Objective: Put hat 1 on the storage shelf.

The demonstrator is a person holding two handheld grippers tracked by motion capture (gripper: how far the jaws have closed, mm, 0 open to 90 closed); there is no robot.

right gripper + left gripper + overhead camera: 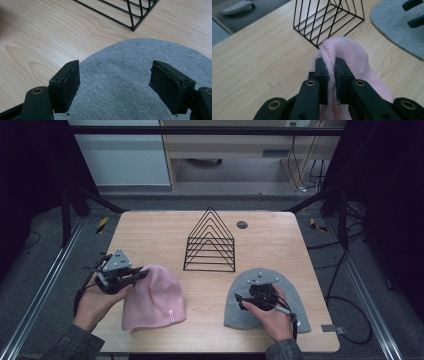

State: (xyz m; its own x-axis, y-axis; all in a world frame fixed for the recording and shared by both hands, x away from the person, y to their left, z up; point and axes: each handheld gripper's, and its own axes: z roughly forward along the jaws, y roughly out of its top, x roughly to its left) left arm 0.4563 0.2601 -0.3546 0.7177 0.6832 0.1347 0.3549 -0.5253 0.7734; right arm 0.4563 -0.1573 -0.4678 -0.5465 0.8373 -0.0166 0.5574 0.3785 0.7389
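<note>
the work looks barely begun: the left tongs [331,67] are pinched tight on a raised fold of the pink knitted wool beanie [152,297], which otherwise lies flat on the near left of the pale wooden bench [150,235], and nothing has yet gone onto the black wire triangular rack [211,242] standing upright in the middle, farther back. the grey jersey beanie [245,312] lies flat on the near right, ungripped; the right tongs [115,86] hover over it with jaws spread wide and nothing between them. judging by this, the lifting and placing of both hats is left to do. the person's right hand [272,317] covers part of the grey hat in the high view, and the left gripper view hides the pink hat's near edge behind the jaws, so how deep the fold sits is unclear
</note>
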